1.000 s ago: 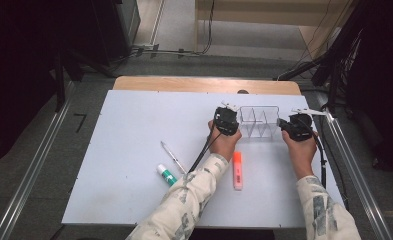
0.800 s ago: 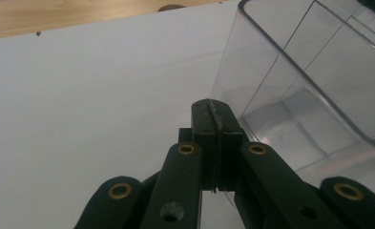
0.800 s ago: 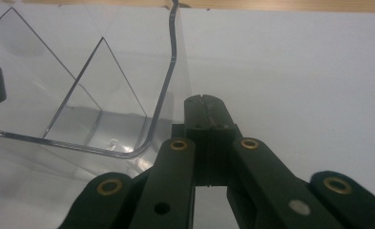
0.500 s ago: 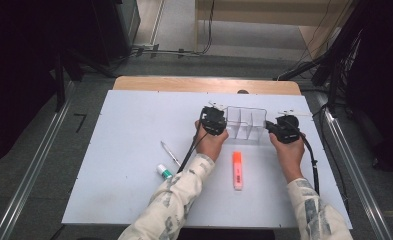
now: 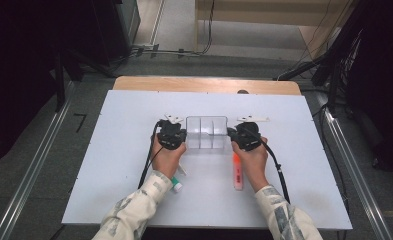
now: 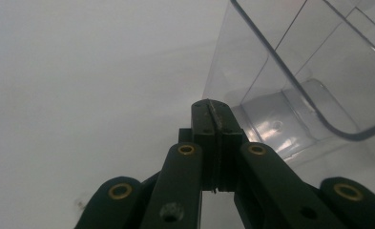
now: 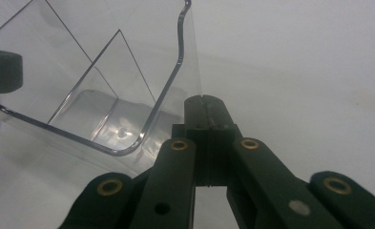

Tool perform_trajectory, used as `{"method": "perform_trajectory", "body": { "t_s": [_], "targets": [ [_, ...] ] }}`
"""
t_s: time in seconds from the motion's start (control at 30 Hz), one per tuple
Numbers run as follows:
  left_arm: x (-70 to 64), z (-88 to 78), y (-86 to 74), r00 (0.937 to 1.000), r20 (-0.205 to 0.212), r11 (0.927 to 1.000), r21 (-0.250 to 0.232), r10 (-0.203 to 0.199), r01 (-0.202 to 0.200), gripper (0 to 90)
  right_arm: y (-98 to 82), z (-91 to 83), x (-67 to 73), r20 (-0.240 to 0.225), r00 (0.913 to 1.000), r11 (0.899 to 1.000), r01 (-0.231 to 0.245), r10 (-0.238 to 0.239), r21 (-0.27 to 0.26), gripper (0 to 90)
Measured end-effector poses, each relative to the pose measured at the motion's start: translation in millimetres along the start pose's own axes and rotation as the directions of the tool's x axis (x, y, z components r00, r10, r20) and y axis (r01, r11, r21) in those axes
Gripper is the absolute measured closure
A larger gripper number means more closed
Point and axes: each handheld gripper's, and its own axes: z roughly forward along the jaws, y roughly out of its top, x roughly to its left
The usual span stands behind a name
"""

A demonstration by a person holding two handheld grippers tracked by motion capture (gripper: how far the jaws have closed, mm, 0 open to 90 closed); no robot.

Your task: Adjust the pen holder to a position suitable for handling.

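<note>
- High view: clear plastic organizer with dividers sits mid-table on the white table, between the two grippers. Left gripper is pressed against its left end, right gripper against its right end.
- High view: orange marker lies on the table just by the right hand; a small green-capped tube lies near the left sleeve. Both are outside the organizer.
- Left gripper view: jaws are closed flat together with nothing between them; tip sits just beside the organizer's lower outer wall. Contact itself is hard to confirm.
- Right gripper view: jaws likewise closed and empty, tip near the organizer's corner wall. A dark rounded part at far left looks like the other gripper.
- Judged step: squeezing or sliding the organizer between two closed tips, not pinching it.
- To do it well: keep both tips low on the walls, push evenly from both sides so the box doesn't twist or tip, and watch the marker in the path near the right hand.
</note>
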Motion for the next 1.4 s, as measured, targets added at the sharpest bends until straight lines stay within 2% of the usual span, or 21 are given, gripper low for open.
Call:
{"method": "perform_trajectory", "body": {
  "t_s": [0.07,0.13,0.3,0.37,0.5,0.9,0.93,1.0,1.07,1.13,1.27,1.4],
  "targets": [
    [3.0,-2.3,-1.9,1.0000,0.003,1.0000,-0.001,0.003,-0.003,90.0,0.6,0.9,7.9,0.013,0.9999,1.000,0.008,-0.008,0.006,88.3],
    [4.6,-1.5,-2.1,0.9999,0.009,1.0000,-0.007,-0.004,0.004,90.0,1.4,1.7,10.2,0.020,0.9997,1.000,0.011,-0.011,0.007,88.3],
    [3.2,5.3,1.6,0.9998,0.014,0.9998,-0.013,-0.016,0.016,90.0,2.6,2.5,6.7,0.023,0.9997,1.000,0.002,-0.002,0.005,88.3],
    [1.6,6.9,3.6,0.9999,0.013,1.0000,-0.006,-0.005,0.005,90.0,3.3,2.8,4.0,0.026,0.9997,1.000,-0.006,0.006,0.004,88.3],
    [-0.2,10.4,5.7,0.9997,0.011,0.9997,-0.016,-0.020,0.021,90.0,3.7,2.7,0.2,0.028,0.9996,1.000,-0.008,0.008,0.003,88.3],
    [-1.2,11.8,5.8,1.0000,-0.003,0.9997,-0.024,-0.005,0.005,90.0,3.7,2.9,-0.7,0.040,0.9992,1.000,0.003,-0.003,-0.006,88.0],
    [-0.9,11.8,5.5,0.9999,-0.010,0.9996,-0.029,-0.003,0.002,88.6,3.6,2.7,-0.8,0.044,0.9990,1.000,0.005,-0.005,-0.010,85.6],
    [2.5,9.7,4.2,0.9998,-0.012,0.9990,-0.043,-0.014,0.013,82.1,3.5,1.2,-2.3,0.070,0.9973,1.000,0.021,-0.020,-0.016,82.8],
    [8.3,3.5,2.5,0.9995,-0.032,0.9978,-0.067,-0.003,0.001,82.2,2.0,-1.7,-6.7,0.093,0.9952,0.999,0.032,-0.030,-0.025,81.9],
    [14.9,-2.3,0.5,0.9989,-0.046,0.9960,-0.089,-0.012,0.008,80.8,-1.2,-6.2,-14.7,0.103,0.9945,0.999,0.022,-0.019,-0.025,79.8],
    [36.8,-16.9,-5.0,0.9960,-0.077,0.9915,-0.126,-0.044,0.034,77.0,-12.9,-16.8,-32.4,0.119,0.9929,1.000,0.009,-0.006,-0.026,74.3],
    [57.4,-27.9,-12.1,0.9917,-0.110,0.9903,-0.129,-0.066,0.052,70.5,-27.1,-27.7,-48.4,0.122,0.9924,1.000,-0.009,0.012,-0.022,67.5]
  ]
}}
